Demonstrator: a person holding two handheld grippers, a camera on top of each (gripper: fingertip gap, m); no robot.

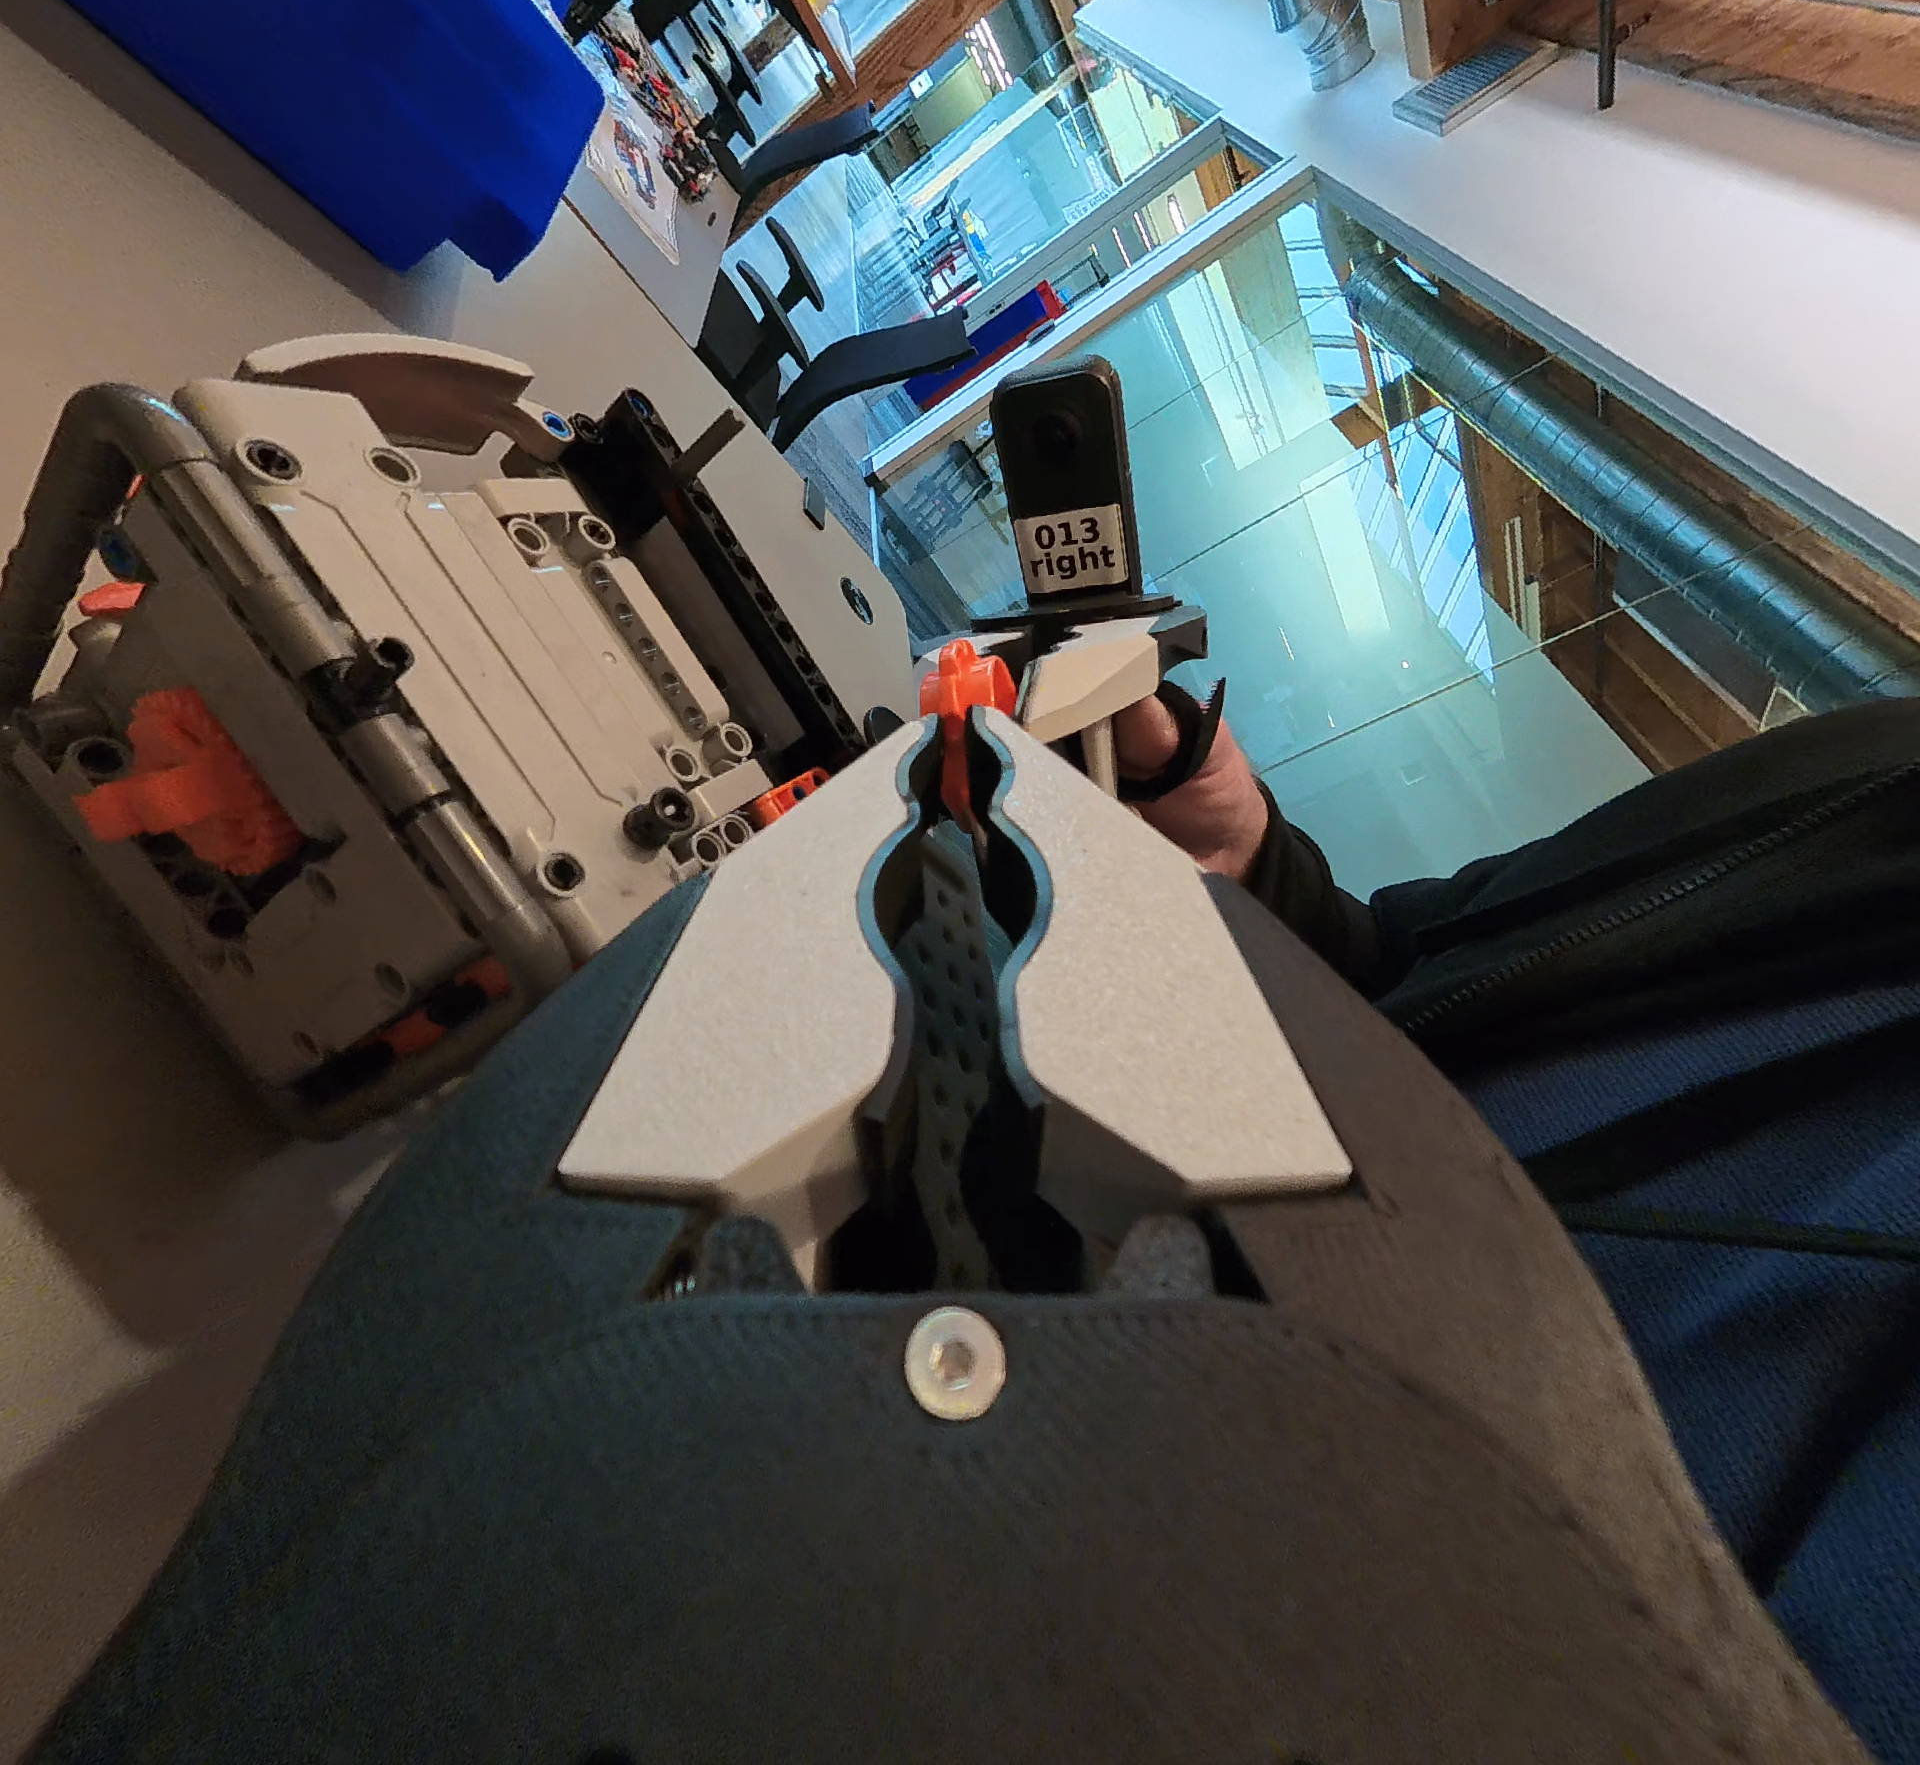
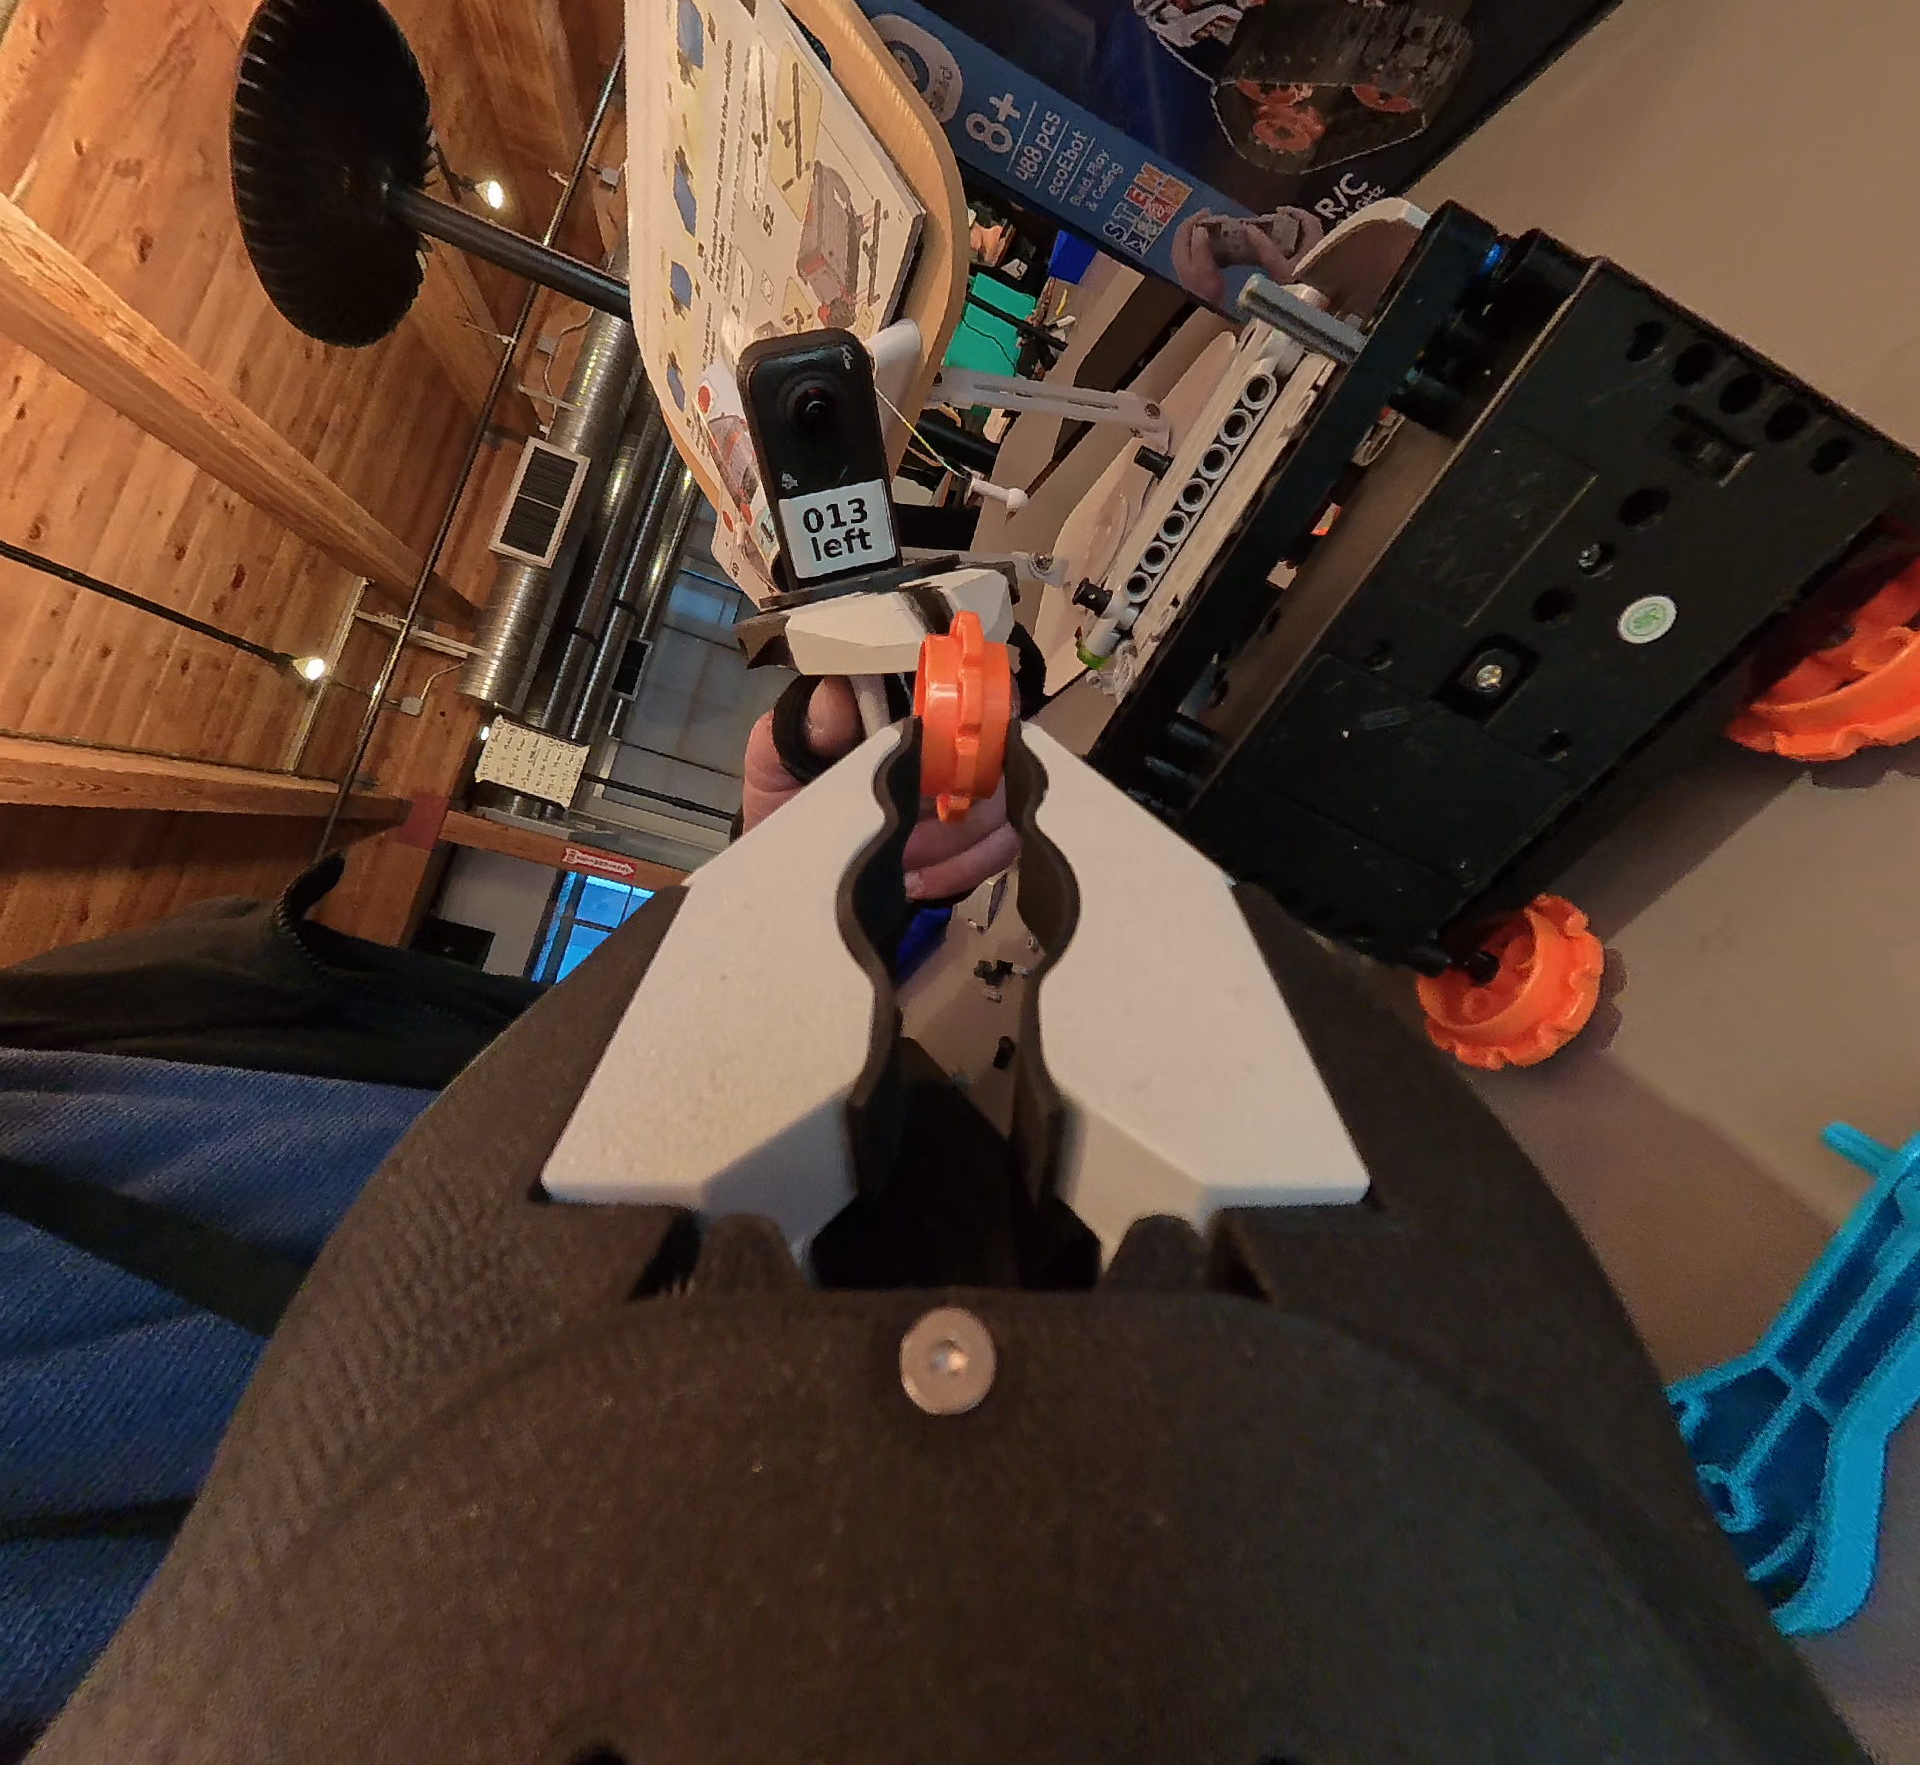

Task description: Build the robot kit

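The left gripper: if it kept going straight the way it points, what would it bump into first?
Most likely the right gripper facing it, close ahead; an orange gear sits between both sets of jaws. Depth is hard to judge here.

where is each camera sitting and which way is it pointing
Left wrist view: on the left gripper, looking along its fingers at the right gripper, grey brick model beside; a hand and dark sleeve show.
Right wrist view: on the right gripper, facing the left gripper, black model underside beside; a hand shows.
Shared: the orange gear between them.
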